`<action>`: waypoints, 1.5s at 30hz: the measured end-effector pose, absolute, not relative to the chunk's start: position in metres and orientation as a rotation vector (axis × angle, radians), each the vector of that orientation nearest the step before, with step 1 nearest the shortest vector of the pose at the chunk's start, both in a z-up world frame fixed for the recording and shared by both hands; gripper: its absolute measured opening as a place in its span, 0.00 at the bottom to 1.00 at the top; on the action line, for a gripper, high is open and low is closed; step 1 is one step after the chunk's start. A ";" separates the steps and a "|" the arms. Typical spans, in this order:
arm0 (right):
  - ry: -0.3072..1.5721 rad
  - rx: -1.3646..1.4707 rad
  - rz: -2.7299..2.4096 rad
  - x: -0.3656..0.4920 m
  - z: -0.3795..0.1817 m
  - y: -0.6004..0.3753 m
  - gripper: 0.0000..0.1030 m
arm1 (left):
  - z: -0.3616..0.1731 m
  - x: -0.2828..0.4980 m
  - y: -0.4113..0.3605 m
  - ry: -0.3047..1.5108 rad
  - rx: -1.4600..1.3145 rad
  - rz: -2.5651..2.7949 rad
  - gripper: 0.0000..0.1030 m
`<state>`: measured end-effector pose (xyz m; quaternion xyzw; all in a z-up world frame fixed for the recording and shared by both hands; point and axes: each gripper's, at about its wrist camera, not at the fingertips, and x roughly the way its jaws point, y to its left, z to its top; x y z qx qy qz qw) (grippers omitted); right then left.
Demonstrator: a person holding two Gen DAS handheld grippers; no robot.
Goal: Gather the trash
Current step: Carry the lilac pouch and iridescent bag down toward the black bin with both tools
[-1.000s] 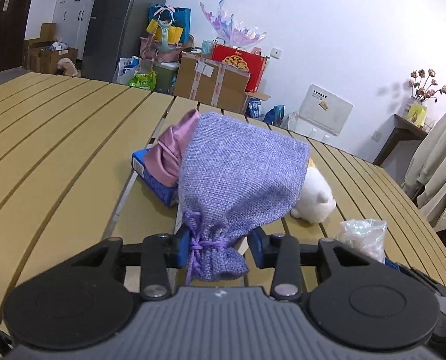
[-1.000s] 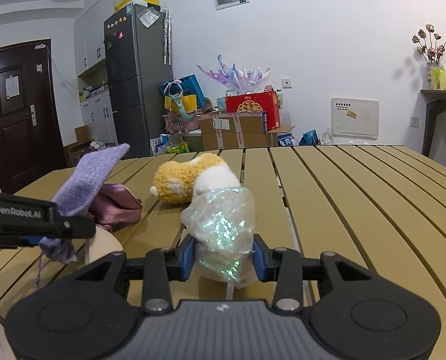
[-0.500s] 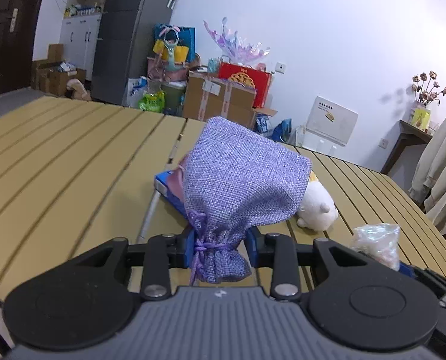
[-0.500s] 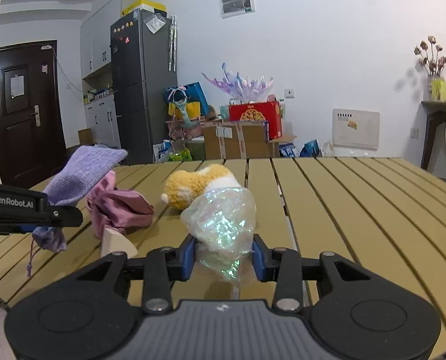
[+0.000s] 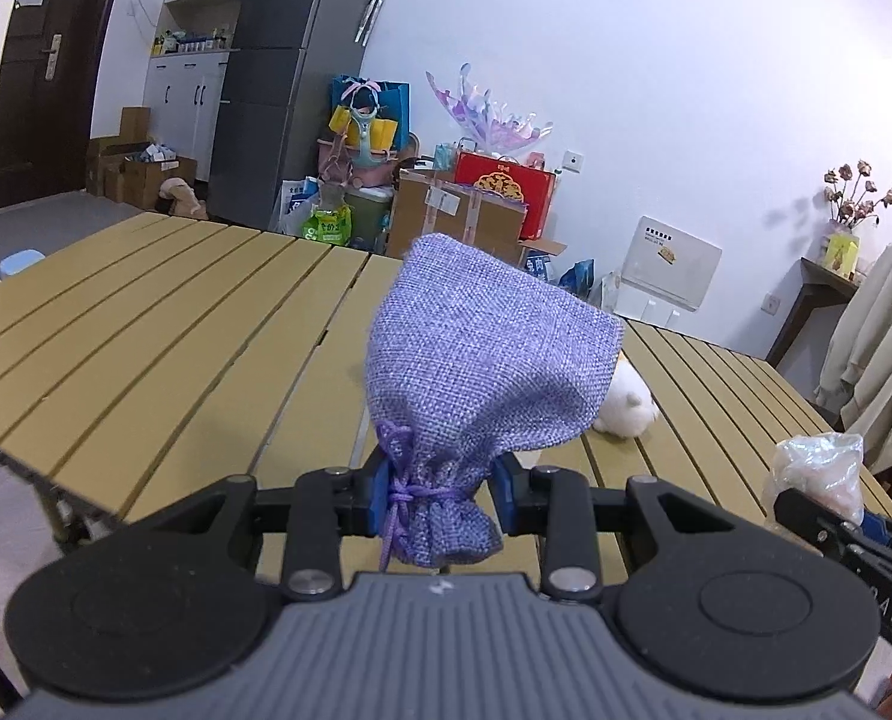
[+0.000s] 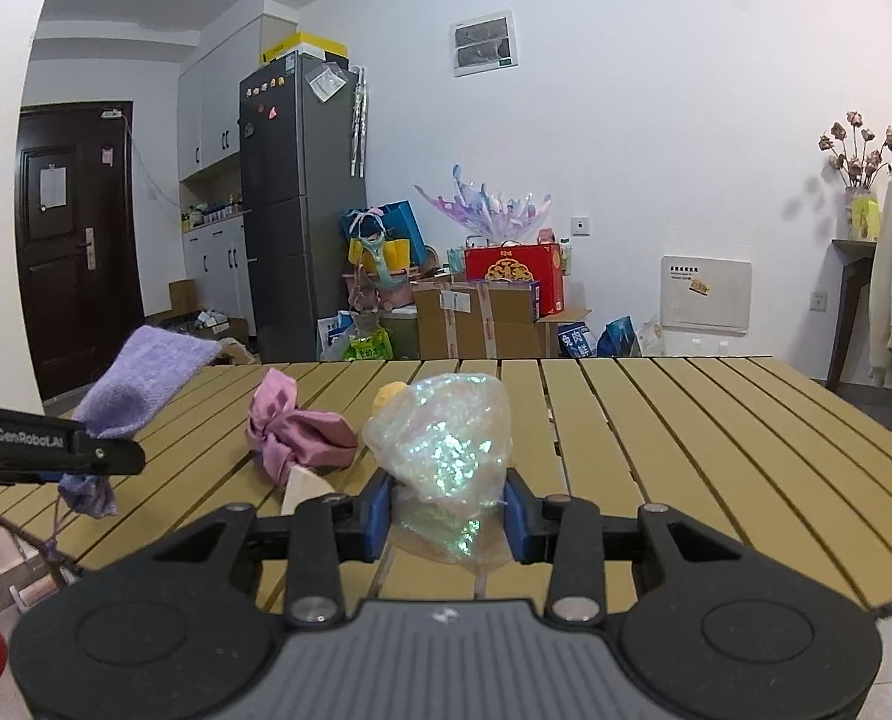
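Note:
My left gripper (image 5: pixel 443 495) is shut on the tied neck of a purple woven drawstring pouch (image 5: pixel 481 372), held up above the yellow slatted table (image 5: pixel 164 324). From the right wrist view the same pouch (image 6: pixel 140 387) hangs at the far left in that gripper. My right gripper (image 6: pixel 448 510) is shut on a crumpled iridescent plastic bag (image 6: pixel 446 444), also lifted off the table. That bag (image 5: pixel 817 468) shows at the right edge of the left wrist view.
A pink satin pouch (image 6: pixel 293 435) lies on the table over a pale wedge (image 6: pixel 305 486). A yellow and white plush toy (image 5: pixel 625 408) lies behind the held things. Boxes and bags (image 6: pixel 481 300) and a fridge (image 6: pixel 302 204) stand past the table's far edge.
Both grippers rose and drew back toward the table's near edge with their loads. The pink pouch and plush toy stayed on the table and now look farther off.

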<state>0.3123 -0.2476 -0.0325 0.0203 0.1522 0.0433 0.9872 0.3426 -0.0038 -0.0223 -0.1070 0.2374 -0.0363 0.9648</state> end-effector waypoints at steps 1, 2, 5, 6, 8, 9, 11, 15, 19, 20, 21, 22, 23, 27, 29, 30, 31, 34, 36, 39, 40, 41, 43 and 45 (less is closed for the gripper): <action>0.307 0.037 0.087 0.305 -0.031 -0.248 0.35 | -0.020 0.335 -0.003 0.479 -0.210 -0.072 0.32; 0.307 0.035 0.089 0.298 -0.029 -0.248 0.35 | -0.019 0.328 -0.003 0.478 -0.202 -0.070 0.32; 0.305 0.023 0.094 0.277 -0.022 -0.246 0.35 | -0.014 0.310 0.000 0.482 -0.191 -0.064 0.32; 0.305 0.021 0.096 0.271 -0.020 -0.245 0.35 | -0.012 0.304 0.002 0.482 -0.188 -0.061 0.32; 0.307 0.016 0.100 0.257 -0.018 -0.243 0.35 | -0.010 0.293 0.003 0.480 -0.180 -0.056 0.32; 0.307 0.014 0.103 0.250 -0.017 -0.242 0.35 | -0.009 0.287 0.004 0.480 -0.175 -0.055 0.32; 0.310 0.012 0.108 0.237 -0.016 -0.240 0.35 | -0.007 0.277 0.004 0.481 -0.164 -0.053 0.32; 0.328 0.001 0.118 0.215 -0.018 -0.234 0.35 | -0.003 0.259 0.005 0.487 -0.144 -0.050 0.32; 0.353 -0.002 0.124 0.196 -0.024 -0.231 0.35 | -0.005 0.240 0.005 0.490 -0.122 -0.051 0.32; 0.361 -0.003 0.124 0.191 -0.026 -0.230 0.35 | -0.005 0.237 0.005 0.491 -0.115 -0.050 0.32; 0.368 -0.004 0.125 0.186 -0.029 -0.229 0.35 | -0.007 0.233 0.004 0.494 -0.109 -0.050 0.32; 0.374 -0.004 0.126 0.182 -0.031 -0.228 0.35 | -0.009 0.229 0.005 0.499 -0.105 -0.050 0.32; 0.381 -0.004 0.127 0.178 -0.033 -0.227 0.35 | -0.012 0.224 0.005 0.505 -0.099 -0.051 0.32; 0.408 -0.007 0.129 0.164 -0.042 -0.224 0.35 | -0.026 0.209 0.007 0.533 -0.081 -0.049 0.32; 0.428 -0.008 0.131 0.158 -0.050 -0.223 0.35 | -0.031 0.208 0.007 0.551 -0.072 -0.046 0.32; 0.438 -0.010 0.131 0.156 -0.053 -0.223 0.35 | -0.034 0.205 0.008 0.559 -0.067 -0.044 0.32; 0.447 -0.012 0.132 0.153 -0.057 -0.222 0.35 | -0.038 0.204 0.007 0.569 -0.063 -0.041 0.32; 0.482 -0.011 0.134 0.147 -0.069 -0.221 0.35 | -0.052 0.199 0.007 0.599 -0.046 -0.039 0.32; 0.509 -0.013 0.137 0.146 -0.079 -0.220 0.35 | -0.062 0.196 0.008 0.619 -0.037 -0.038 0.32; 0.549 -0.013 0.141 0.143 -0.095 -0.218 0.34 | -0.076 0.191 0.010 0.646 -0.026 -0.036 0.32; 0.563 -0.013 0.142 0.143 -0.100 -0.217 0.34 | -0.080 0.190 0.010 0.656 -0.022 -0.035 0.32; 0.575 -0.012 0.143 0.143 -0.105 -0.216 0.34 | -0.085 0.191 0.011 0.667 -0.018 -0.034 0.32; 0.602 -0.011 0.143 0.143 -0.116 -0.216 0.34 | -0.094 0.192 0.010 0.691 -0.010 -0.030 0.32; 0.631 -0.010 0.142 0.146 -0.126 -0.214 0.34 | -0.106 0.195 0.010 0.718 -0.002 -0.023 0.32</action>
